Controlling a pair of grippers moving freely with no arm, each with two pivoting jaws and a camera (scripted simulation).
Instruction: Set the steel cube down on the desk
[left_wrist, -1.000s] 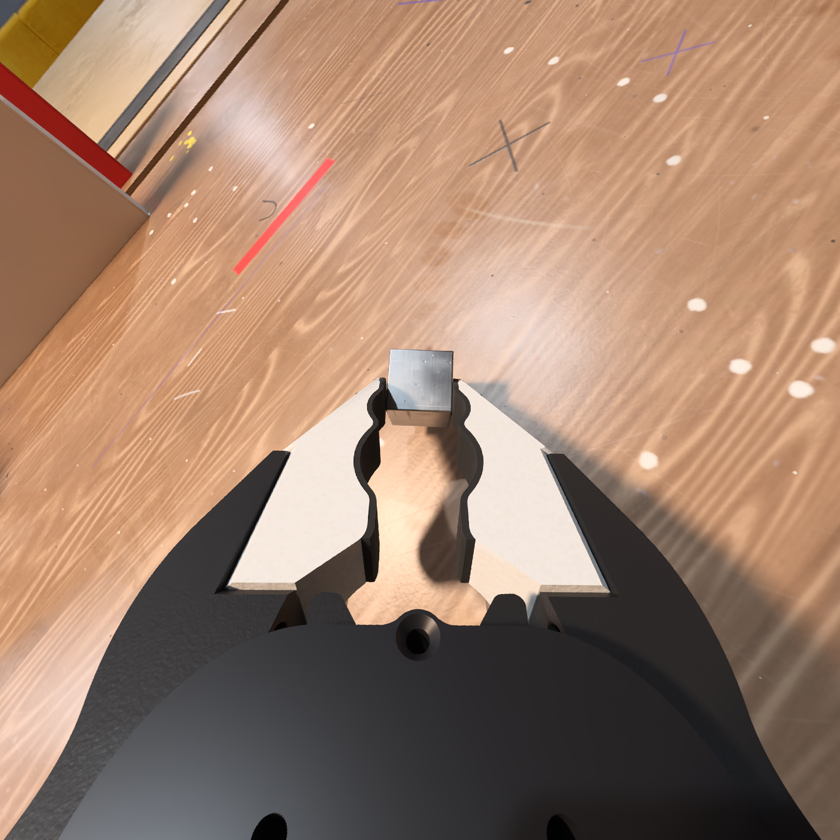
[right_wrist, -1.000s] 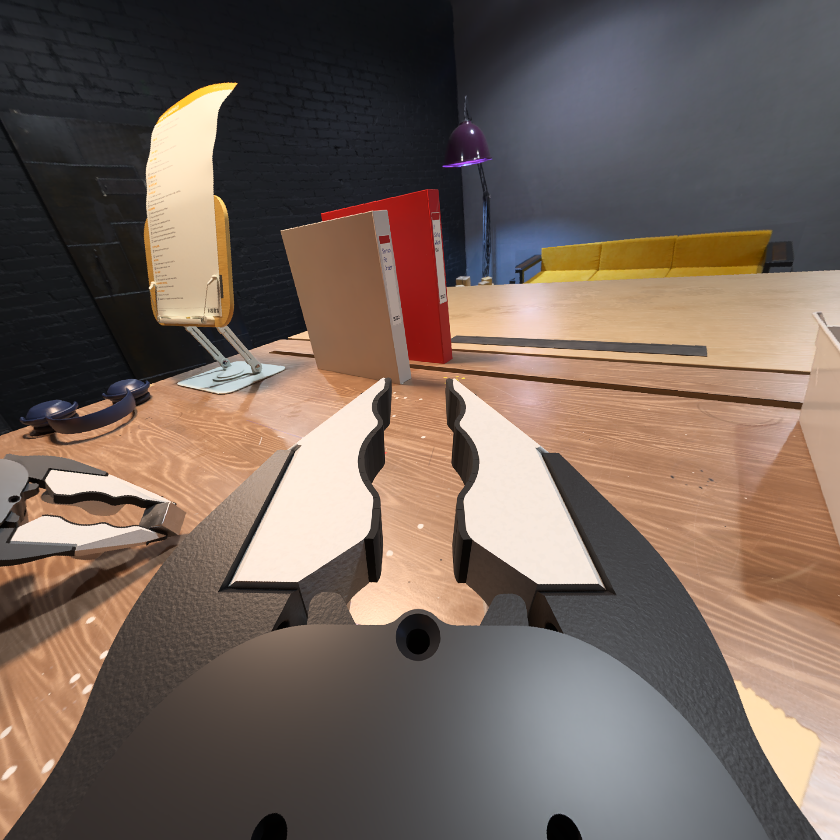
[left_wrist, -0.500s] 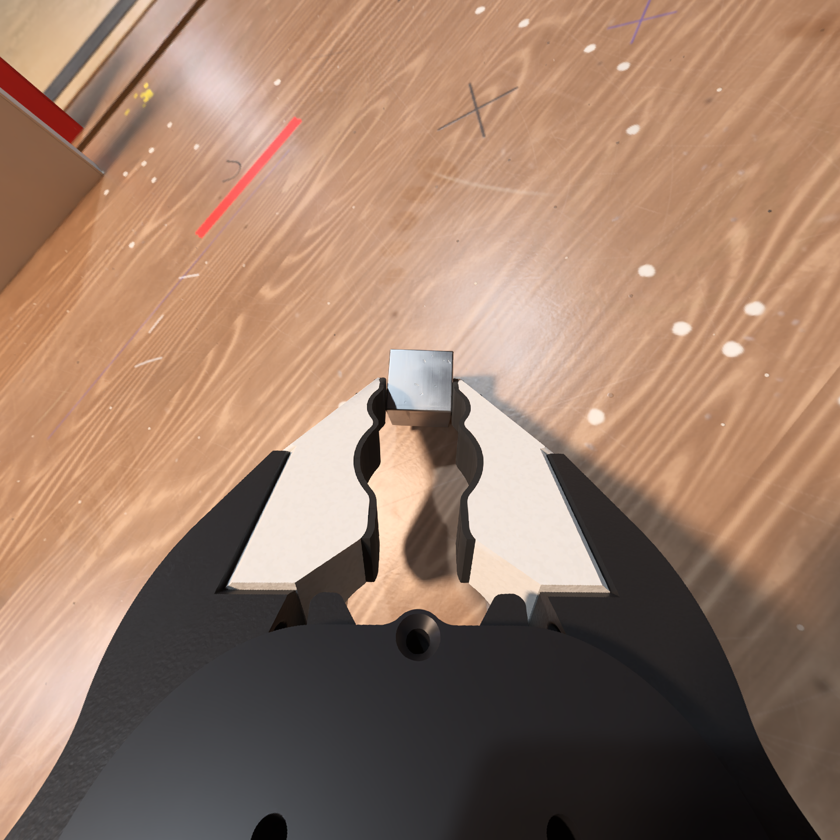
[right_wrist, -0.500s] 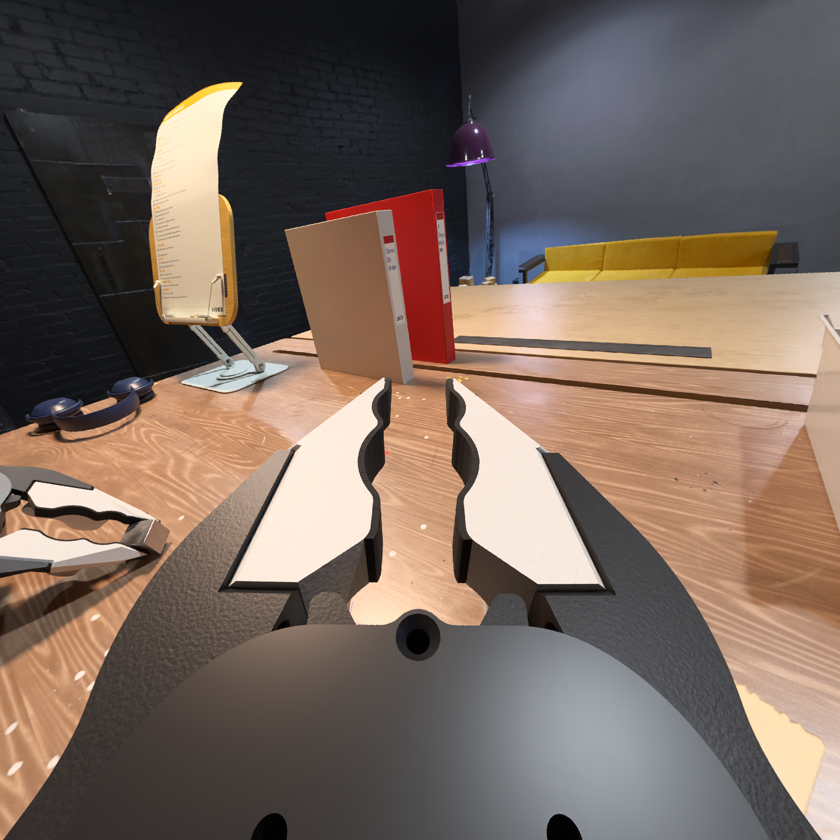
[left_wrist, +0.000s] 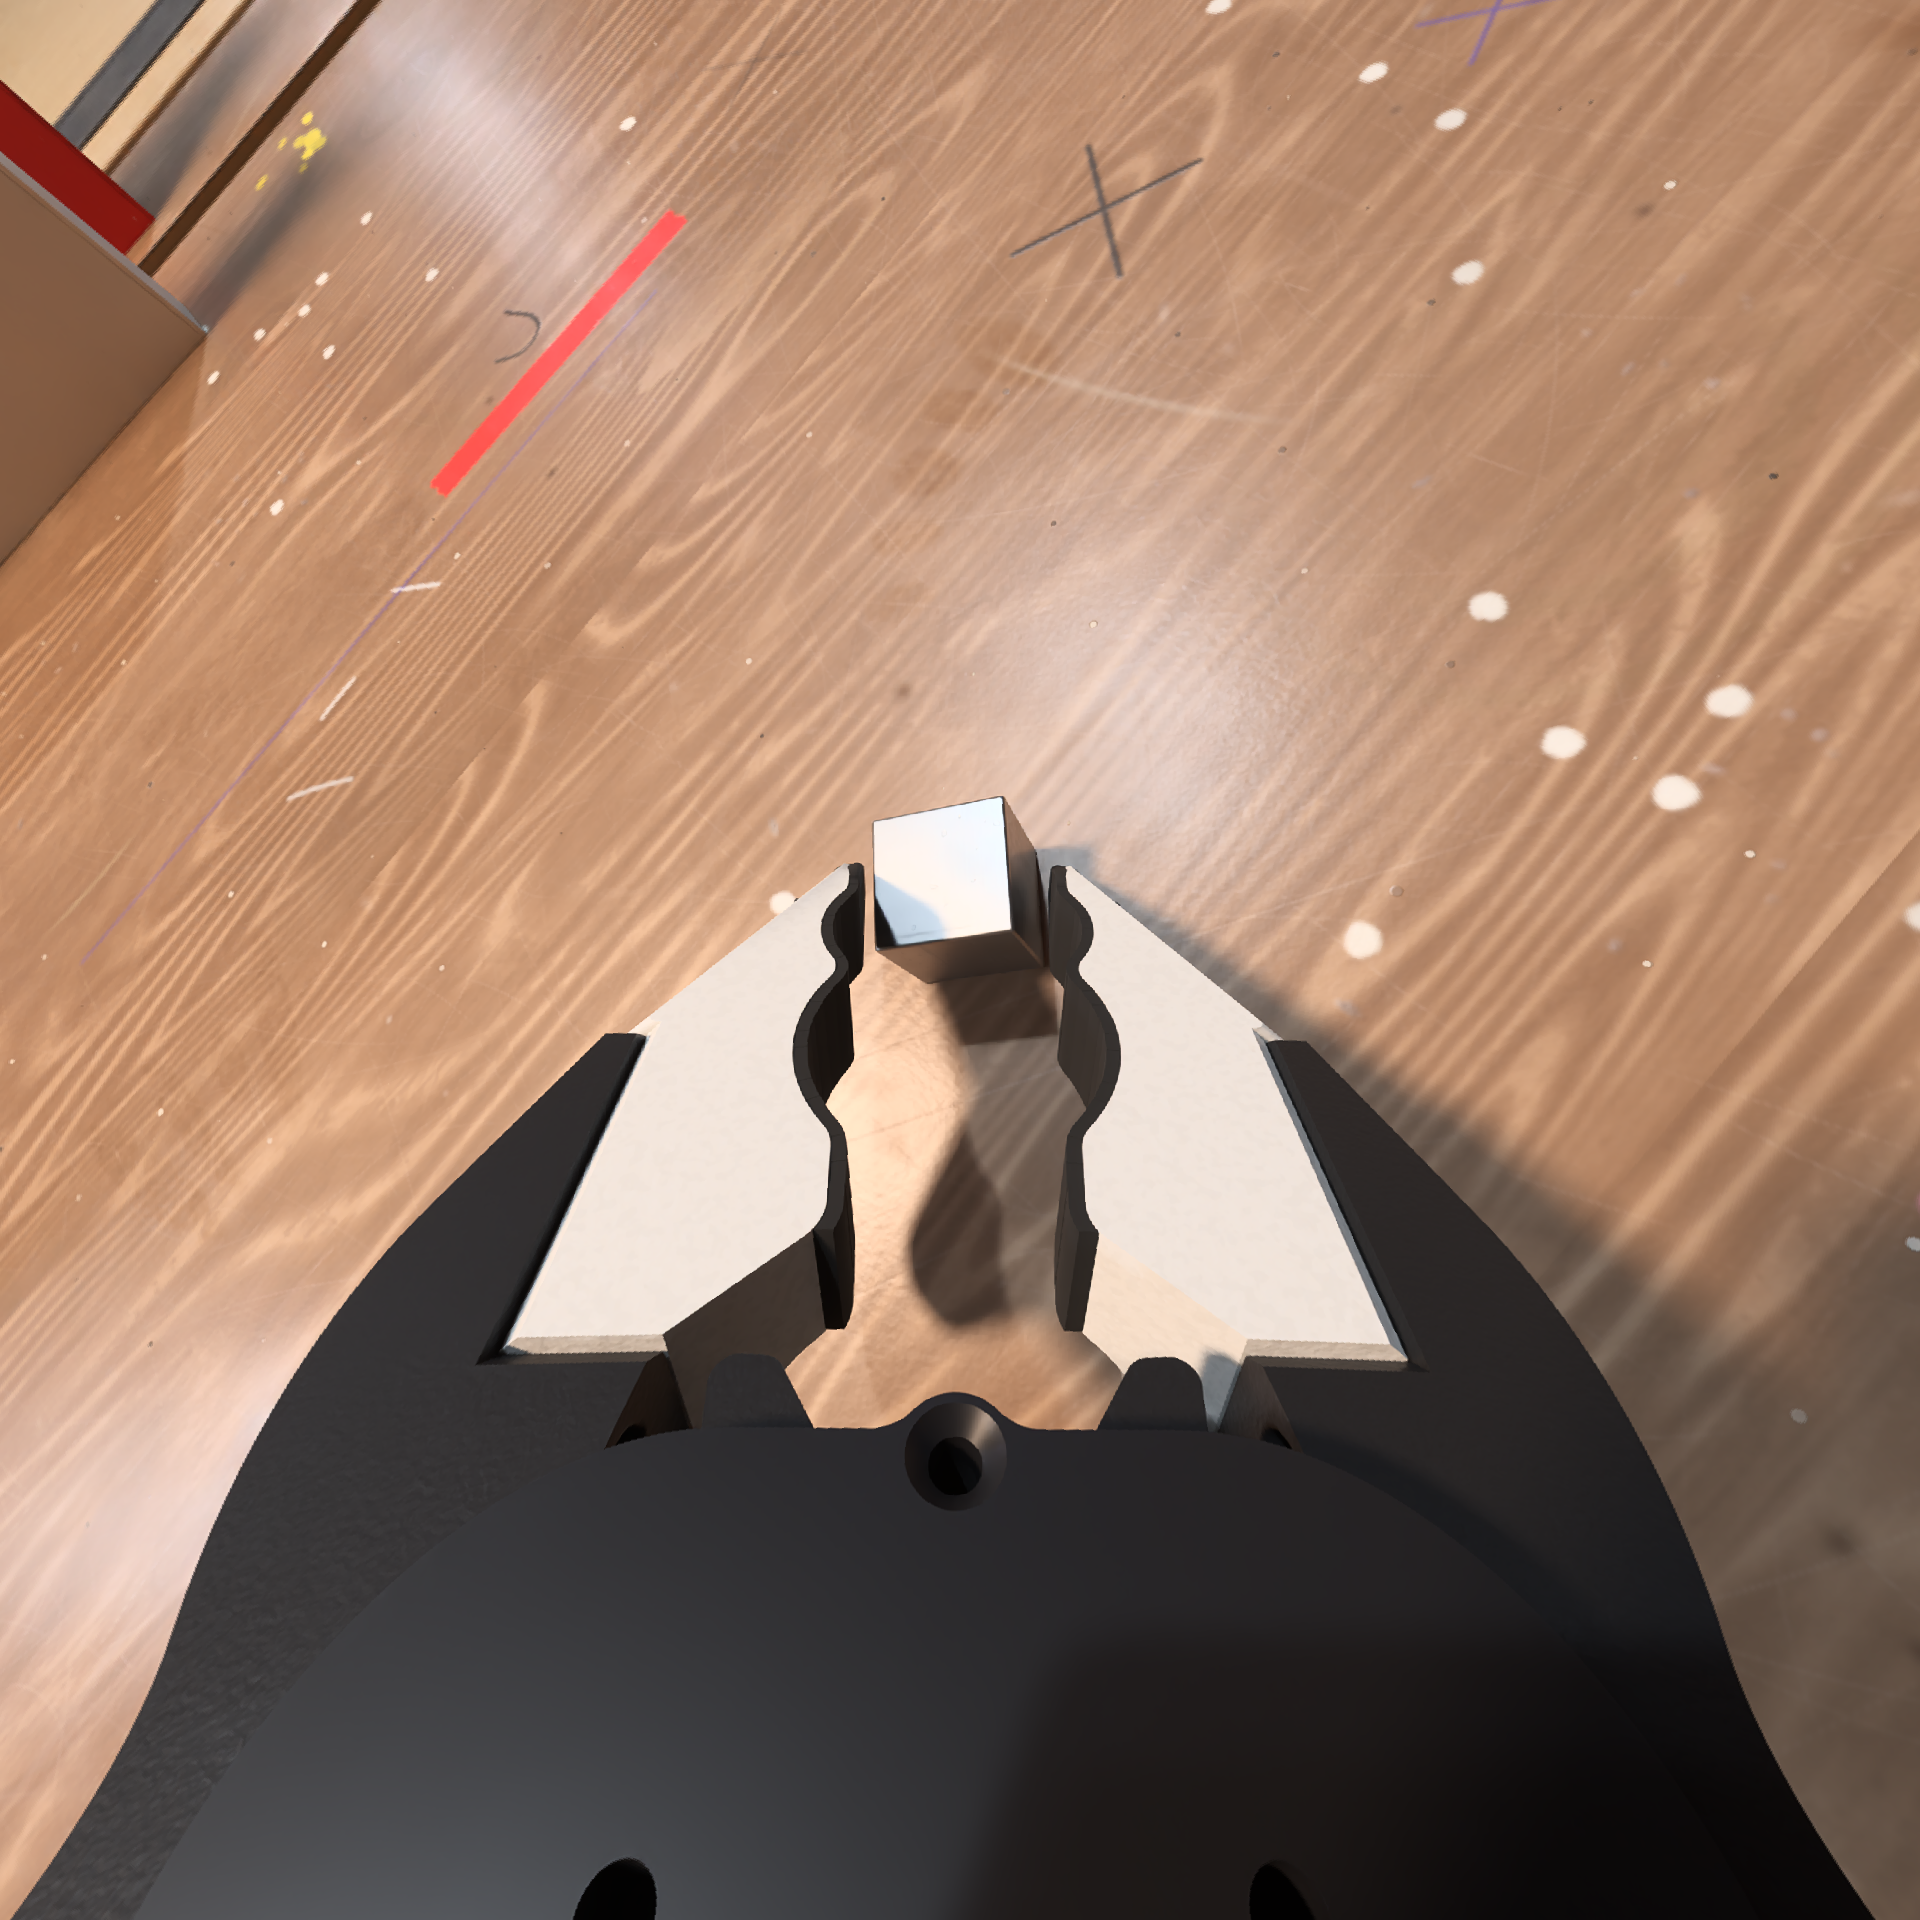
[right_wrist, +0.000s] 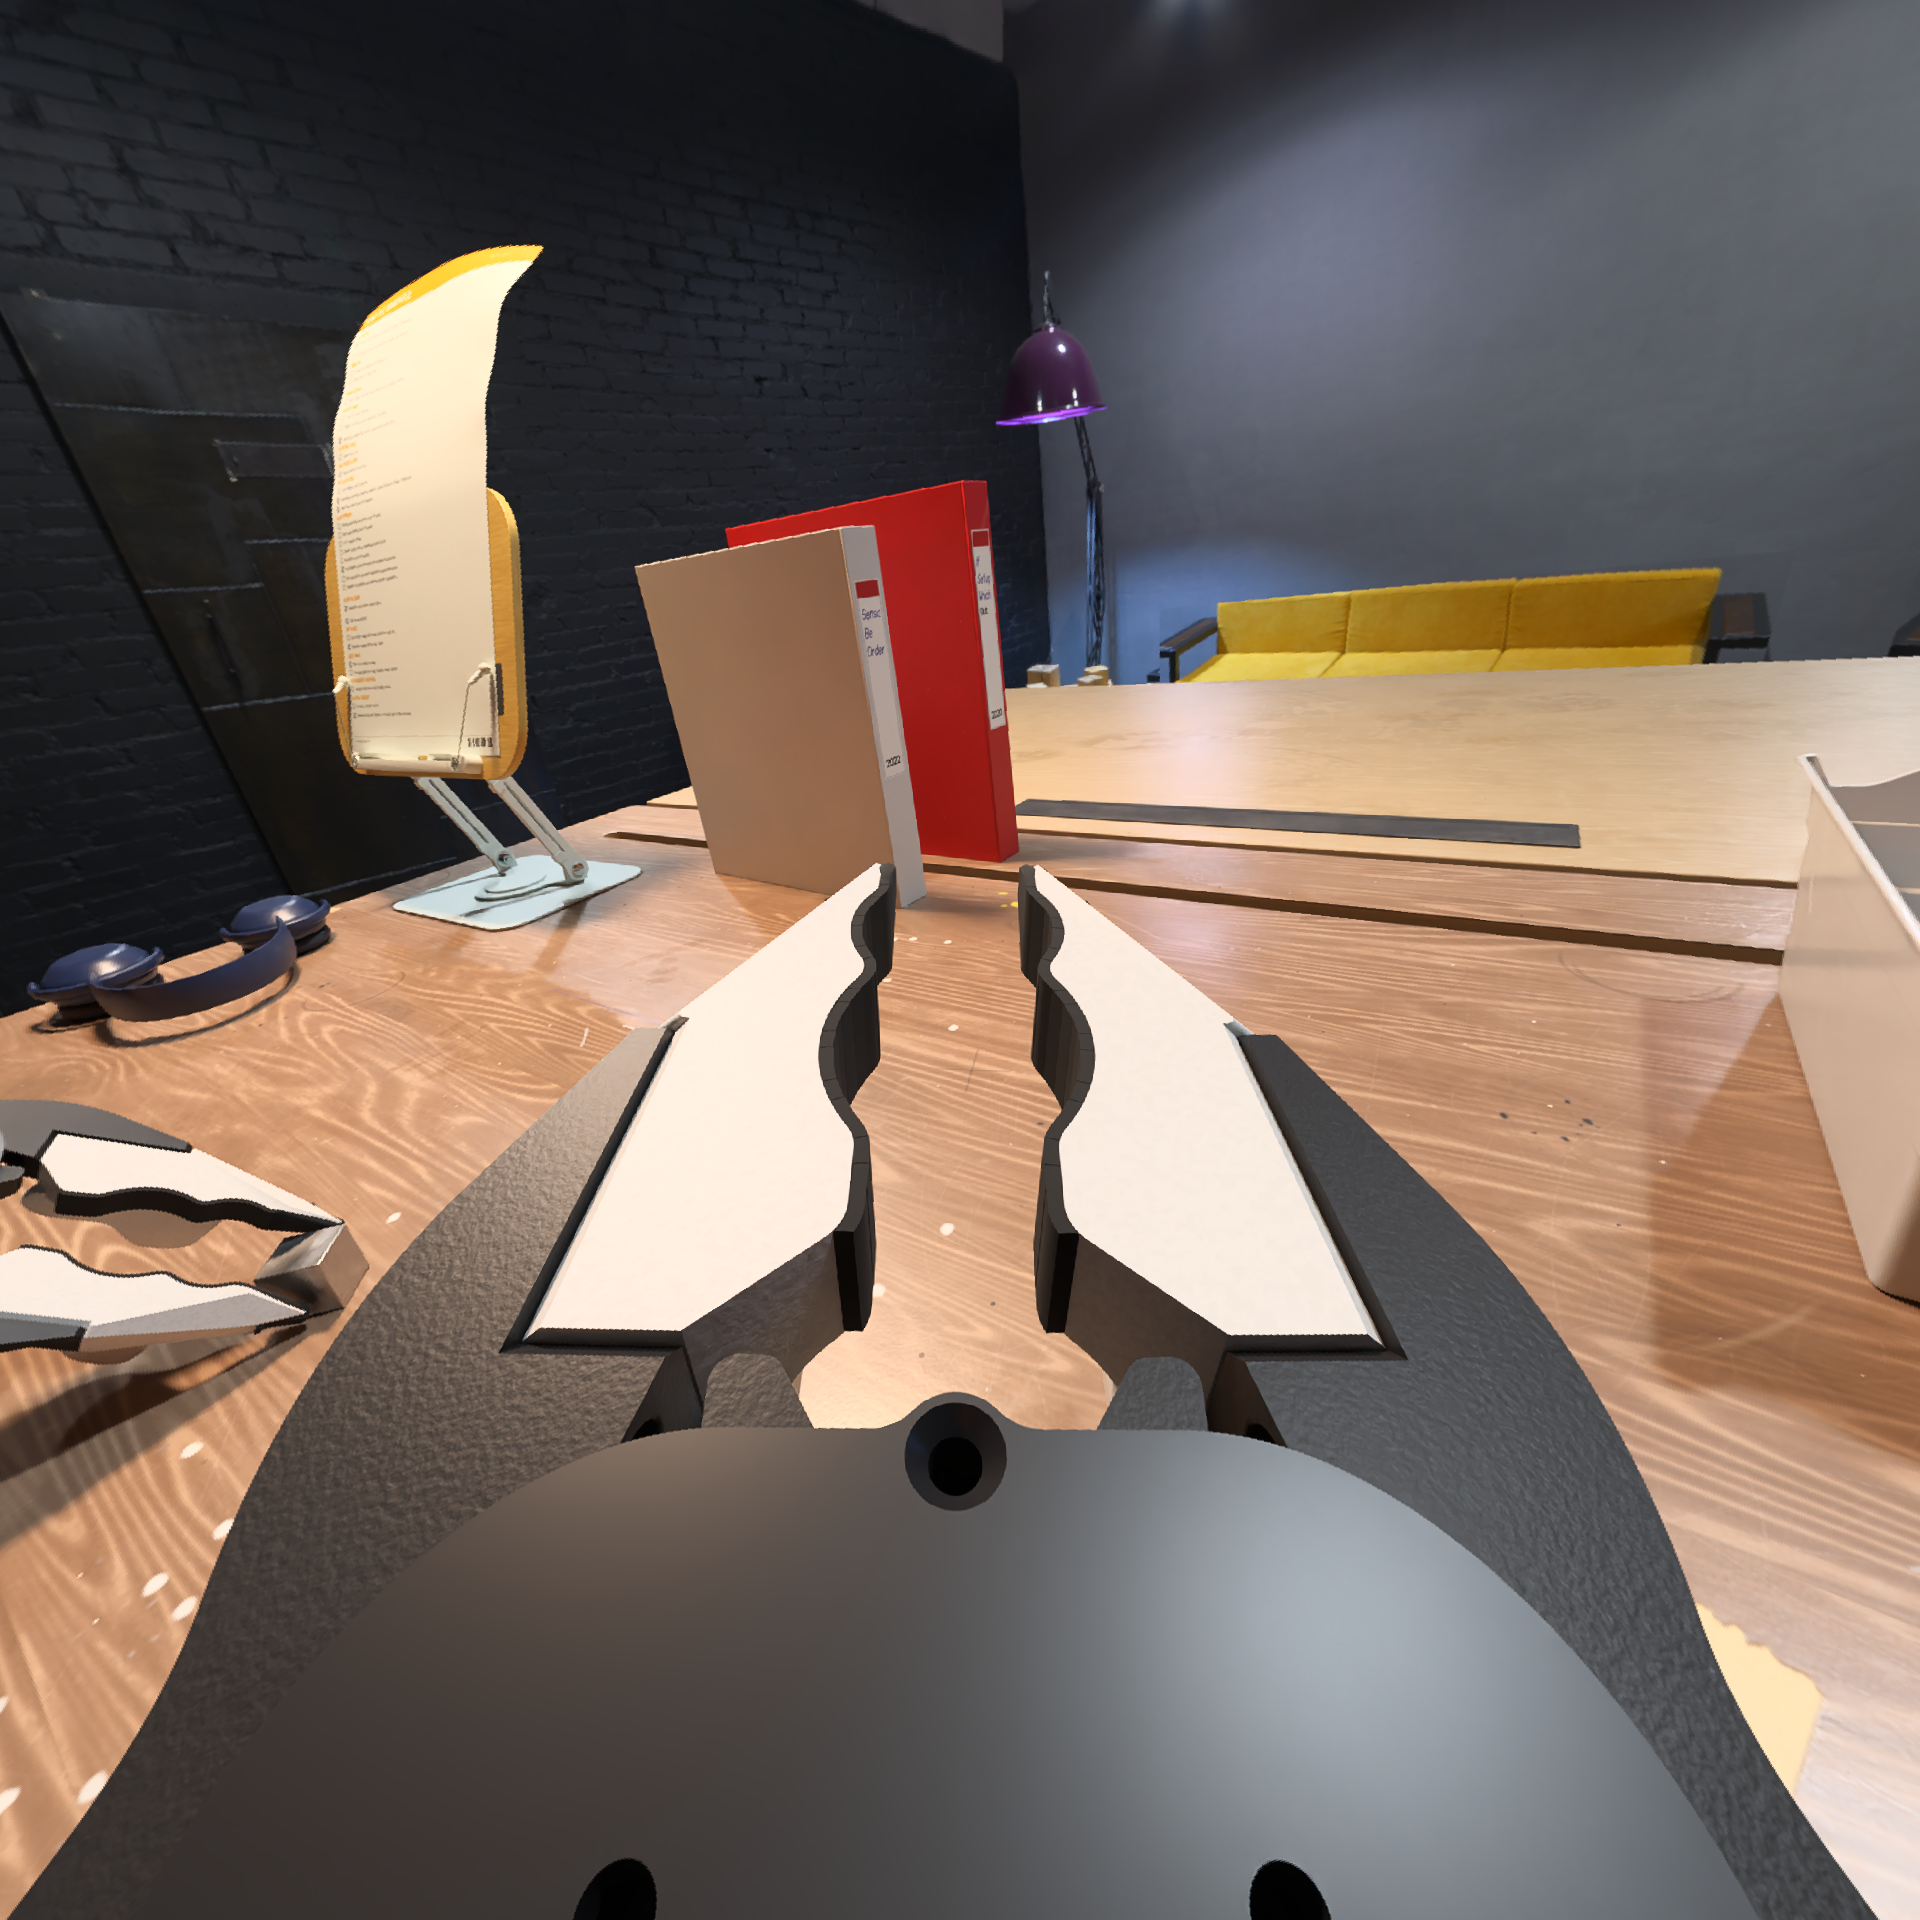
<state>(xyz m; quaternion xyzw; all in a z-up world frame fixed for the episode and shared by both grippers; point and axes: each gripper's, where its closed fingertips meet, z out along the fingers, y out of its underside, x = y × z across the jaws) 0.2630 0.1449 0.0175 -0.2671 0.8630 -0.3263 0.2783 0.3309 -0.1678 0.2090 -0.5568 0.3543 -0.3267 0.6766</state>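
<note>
Steel cube (left_wrist: 940, 886) sits tilted between the left gripper's (left_wrist: 956, 914) spread tips over the desk (left_wrist: 1247, 520), likely tumbling if nudged; right gripper (right_wrist: 956, 914) idles, parted and empty.

My left camera sits behind my left two-finger tongs (left_wrist: 956, 914) and looks steeply down, close over the scratched brown wooden desk (left_wrist: 1247, 499); the small shiny steel cube (left_wrist: 940, 883) lies between the tips at twelve o'clock. My right camera rides behind my right two-finger tongs (right_wrist: 956, 904), low and nearly level, facing across the same desk (right_wrist: 1455, 1091) toward the tan cardboard binder (right_wrist: 769, 707) at twelve. Both views share that binder (left_wrist: 73, 364) (at ten o'clock on the left) and the left tongs (right_wrist: 301, 1257), seen at nine o'clock on the right.
</note>
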